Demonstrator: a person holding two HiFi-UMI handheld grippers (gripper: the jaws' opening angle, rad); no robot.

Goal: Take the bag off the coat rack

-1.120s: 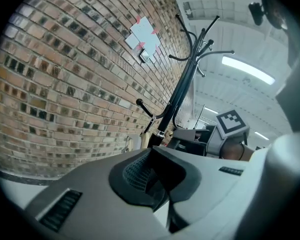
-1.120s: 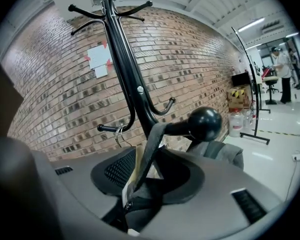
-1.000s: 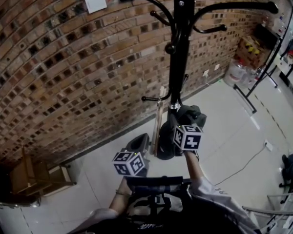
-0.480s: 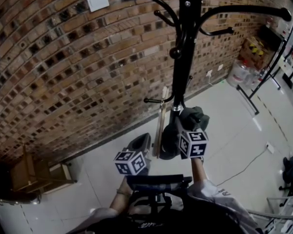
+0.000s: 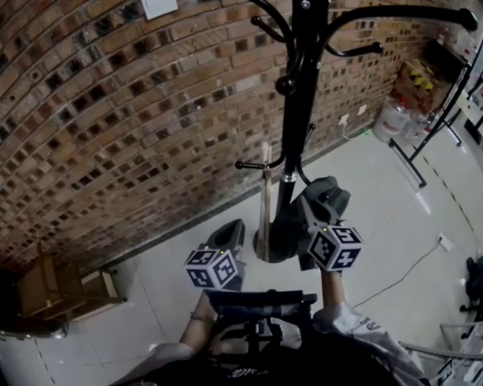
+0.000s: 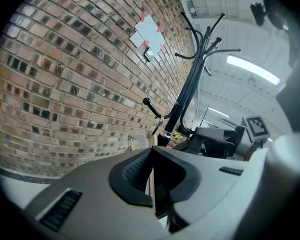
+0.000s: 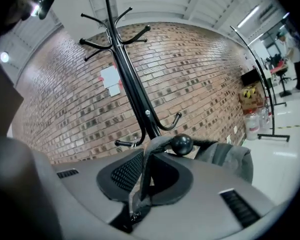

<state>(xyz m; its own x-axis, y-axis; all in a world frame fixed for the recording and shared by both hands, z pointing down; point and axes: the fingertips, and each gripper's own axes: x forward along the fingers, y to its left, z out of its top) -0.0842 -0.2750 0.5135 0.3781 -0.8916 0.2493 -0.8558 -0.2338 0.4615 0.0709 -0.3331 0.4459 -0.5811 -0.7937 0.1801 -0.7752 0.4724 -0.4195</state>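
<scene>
- The coat rack (image 5: 296,127), a black pole with curved hooks, stands close to a brick wall (image 5: 105,119).
- The grey bag (image 7: 227,156) hangs low on the rack, well below the top ring of hooks. Its strap (image 7: 160,142) is looped over a ball-tipped hook (image 7: 181,144) on the lower part of the pole.
- The right gripper (image 7: 146,159) is at that low hook. Its jaws are closing, and the strap runs down between the two pads, touching both.
- The bag's body lies just past the right jaw, to the right of the hook in the right gripper view.
- The left gripper (image 6: 151,156) sits lower and to the left in the head view, apart from the rack. Its jaws are drawn together with only a thin pale line showing between the pads, and they hold nothing.
- A pale wooden stick (image 5: 265,191) leans upright just left of the pole.
- Sheets of white paper (image 5: 157,2) are fixed high on the wall.
</scene>
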